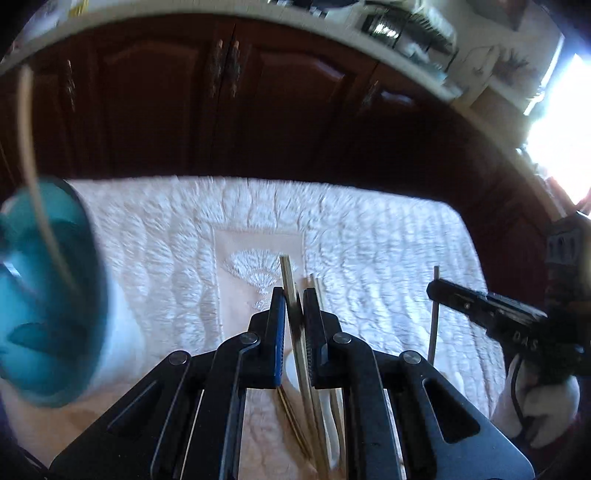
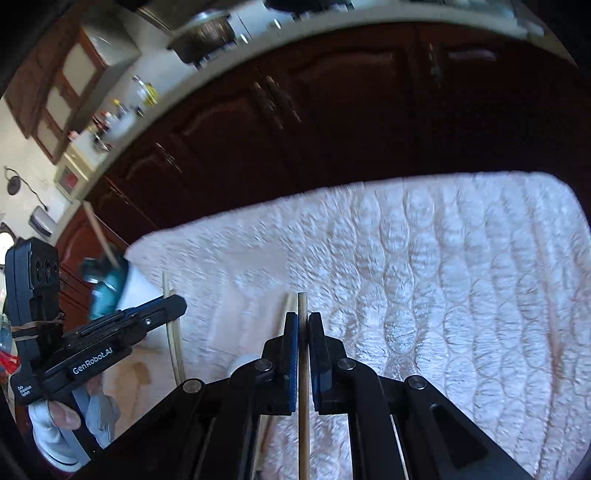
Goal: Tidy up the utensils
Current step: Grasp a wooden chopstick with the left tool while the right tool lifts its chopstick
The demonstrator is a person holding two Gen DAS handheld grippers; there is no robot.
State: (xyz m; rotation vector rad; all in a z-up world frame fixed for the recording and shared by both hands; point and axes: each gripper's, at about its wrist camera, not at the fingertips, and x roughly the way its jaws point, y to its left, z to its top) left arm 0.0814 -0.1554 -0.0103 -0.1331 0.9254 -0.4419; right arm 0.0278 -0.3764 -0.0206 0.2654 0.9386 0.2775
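My left gripper [image 1: 294, 295] is shut on a pale wooden chopstick [image 1: 287, 271] that sticks out past its fingertips, above the white quilted cloth [image 1: 369, 229]. My right gripper [image 2: 303, 317] is shut on another wooden chopstick [image 2: 302, 306]; it also shows in the left wrist view [image 1: 436, 291] at the right. A teal cup [image 1: 48, 288] with one stick [image 1: 31, 147] standing in it is at the left, blurred; it also shows in the right wrist view [image 2: 105, 284]. More chopsticks and a white spoon [image 1: 328, 410] lie on the cloth under the left gripper.
Dark wooden cabinets [image 1: 229, 96] stand behind the table. A counter with kitchen items [image 1: 402, 26] runs above them. The left gripper [image 2: 173, 302] shows at the left of the right wrist view. A loose chopstick [image 2: 286, 306] lies beside the right gripper.
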